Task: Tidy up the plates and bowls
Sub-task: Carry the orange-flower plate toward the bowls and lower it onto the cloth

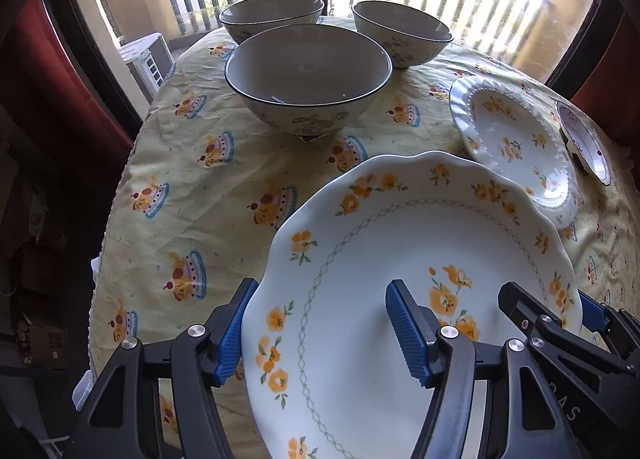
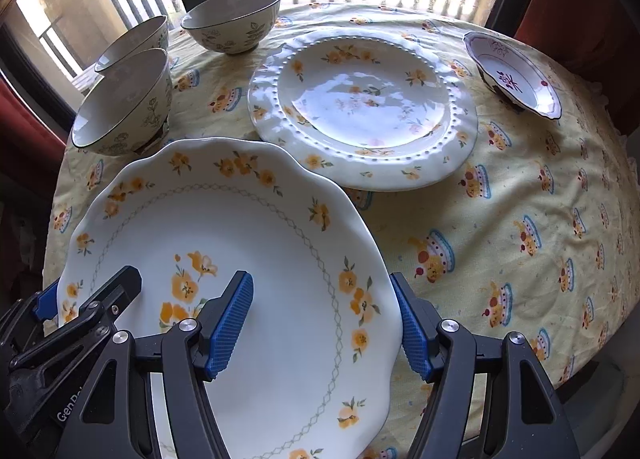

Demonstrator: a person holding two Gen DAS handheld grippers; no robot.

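Plate-stacking step, by the look of it: large scalloped plate (image 2: 240, 259) with orange flowers fills the lower left of the right wrist view, lower right of the left wrist view. Left gripper (image 1: 320, 323) straddles its left rim, right gripper (image 2: 322, 319) its right rim, each with one blue pad over the plate face and the other outside the edge. Jaws set wide, apparently not yet pinching; whether the plate rests on the tabletop or hangs tilted cannot be told.

Likely next: closing both on the rim evenly, lifting level, and carrying toward the beaded plate (image 2: 362, 109) at centre top, clearing its raised edge before lowering. Risk: smooth glaze slipping between pads.

Three bowls (image 1: 308, 73) cluster at upper centre of the left view; small purple-patterned dish (image 2: 514, 75) sits upper right.

Round tabletop (image 2: 500, 199) under a wrinkled yellow cloth; bright window with balcony railing behind, red curtains at both sides.
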